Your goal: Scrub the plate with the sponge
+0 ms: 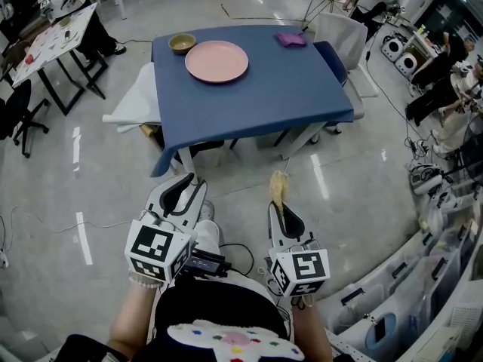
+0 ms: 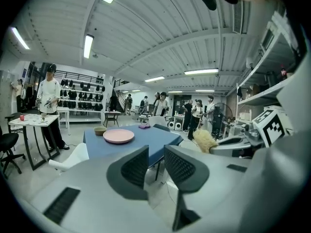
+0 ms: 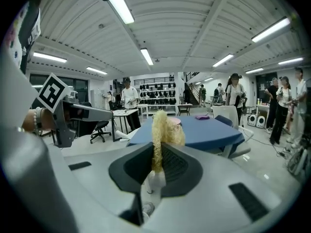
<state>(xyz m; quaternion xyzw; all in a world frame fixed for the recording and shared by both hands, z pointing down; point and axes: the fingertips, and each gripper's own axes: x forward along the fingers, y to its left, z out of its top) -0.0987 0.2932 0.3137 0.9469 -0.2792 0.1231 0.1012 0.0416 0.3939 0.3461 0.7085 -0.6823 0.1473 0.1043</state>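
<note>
A pink plate (image 1: 216, 60) lies at the far side of a blue-clothed table (image 1: 264, 96), well ahead of both grippers. It also shows in the left gripper view as a pink plate (image 2: 118, 136). My right gripper (image 1: 278, 206) is shut on a pale yellow fibrous sponge (image 1: 278, 187), which sticks up past its jaws (image 3: 162, 135). My left gripper (image 1: 189, 181) is held beside it at waist height, open with nothing between its pads (image 2: 138, 165). Both grippers hang over the floor, short of the table's near edge.
An olive bowl (image 1: 182, 43) sits left of the plate and a purple cloth (image 1: 291, 39) lies at the table's far right corner. White chairs stand at the left (image 1: 139, 100) and right (image 1: 343, 36) sides. Another table (image 1: 53, 40) is far left; people stand at the right.
</note>
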